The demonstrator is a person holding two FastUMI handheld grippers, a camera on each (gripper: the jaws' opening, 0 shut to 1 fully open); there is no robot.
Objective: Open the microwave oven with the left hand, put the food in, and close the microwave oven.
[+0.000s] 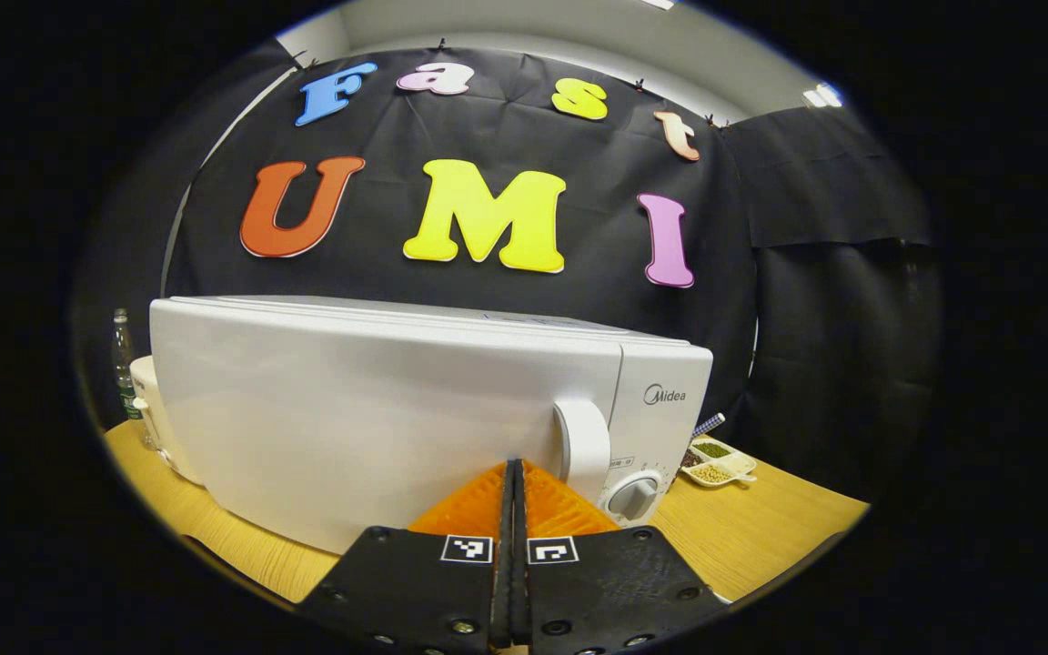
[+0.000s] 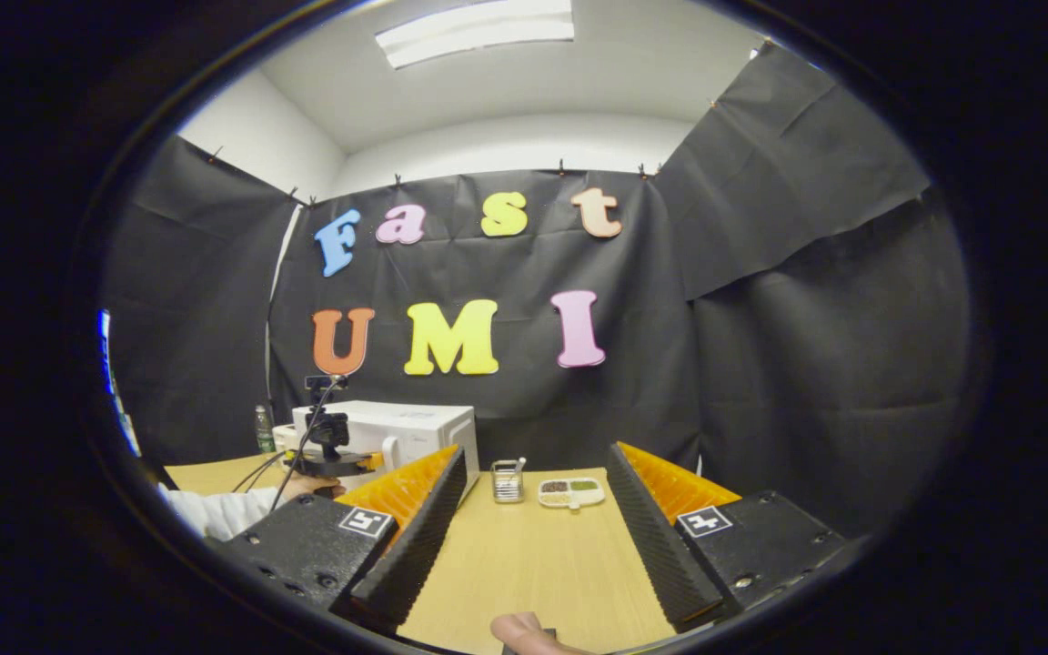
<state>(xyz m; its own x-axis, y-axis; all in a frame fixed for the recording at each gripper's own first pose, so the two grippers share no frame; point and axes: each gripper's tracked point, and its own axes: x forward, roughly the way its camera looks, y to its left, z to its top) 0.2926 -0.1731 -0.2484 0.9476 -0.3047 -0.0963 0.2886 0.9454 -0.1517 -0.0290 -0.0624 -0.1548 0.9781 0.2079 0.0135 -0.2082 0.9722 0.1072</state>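
Left gripper view: the left tool [image 1: 514, 473] is clenched, its two fingers pressed together with nothing between them. It points at the front of a white microwave oven [image 1: 378, 409], whose door is closed. The tips sit just beside the door handle [image 1: 584, 446], which is at 1 o'clock from them; whether they touch the door cannot be told. A round dial [image 1: 635, 497] lies below the handle. At 3 o'clock on the wooden tabletop [image 1: 760, 528] is a small divided tray of food [image 1: 717, 459]. At 9 o'clock, behind the oven, stands a bottle [image 1: 124, 364].

Right gripper view: the right tool [image 2: 533, 491] is released, fingers spread wide and holding nothing, above bare tabletop [image 2: 524, 564]. Between the fingers, farther off at 12 o'clock, lie the tray of food [image 2: 571, 492] and a small wire holder [image 2: 508, 480]. At 10 o'clock the microwave oven [image 2: 397, 432] stands, with a sleeved hand [image 2: 306, 487] before it.
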